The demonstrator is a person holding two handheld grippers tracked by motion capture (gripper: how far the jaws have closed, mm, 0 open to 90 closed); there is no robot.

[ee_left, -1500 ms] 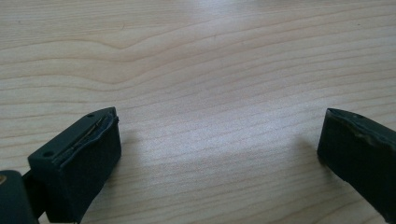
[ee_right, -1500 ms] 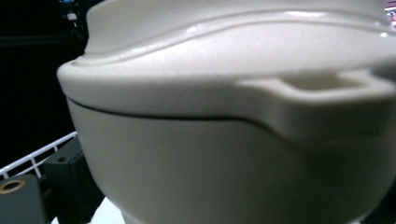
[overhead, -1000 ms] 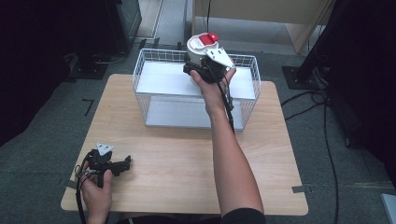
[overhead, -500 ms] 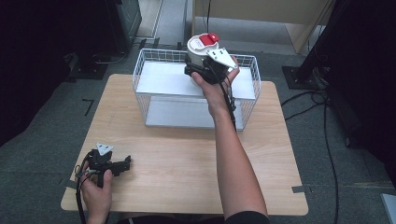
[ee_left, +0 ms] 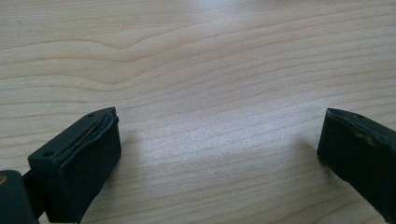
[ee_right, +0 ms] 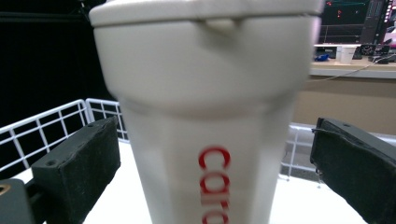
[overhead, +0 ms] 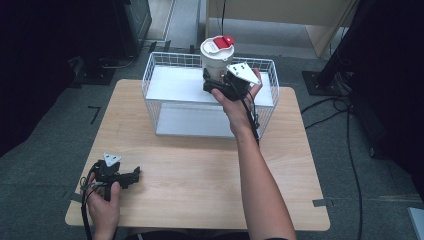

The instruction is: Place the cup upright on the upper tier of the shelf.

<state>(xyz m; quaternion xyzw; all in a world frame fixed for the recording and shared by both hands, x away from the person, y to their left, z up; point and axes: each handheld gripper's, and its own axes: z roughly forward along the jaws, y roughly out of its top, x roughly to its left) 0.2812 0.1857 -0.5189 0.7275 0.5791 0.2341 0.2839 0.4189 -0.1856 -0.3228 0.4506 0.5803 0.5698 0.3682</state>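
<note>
A white tumbler (overhead: 216,57) with a red flap on its lid and red lettering stands upright between the jaws of my right gripper (overhead: 220,85), held above the back of a white wire basket (overhead: 160,75). In the right gripper view the tumbler (ee_right: 205,116) is blurred, and the black pads (ee_right: 84,158) sit at either side of its body. My left gripper (overhead: 131,176) rests on the wooden table (overhead: 200,165) near the front left corner. Its jaws are wide open over bare wood (ee_left: 219,93), with nothing between them.
The basket has a white floor and sits at the back middle of the table. Dark equipment and cables stand on the grey floor around the table. A wooden cabinet (overhead: 280,15) is behind the basket.
The right hand has turned the tumbler from tilted, lid towards the camera, to upright, so its body now shows. The left gripper has stayed where it was.
</note>
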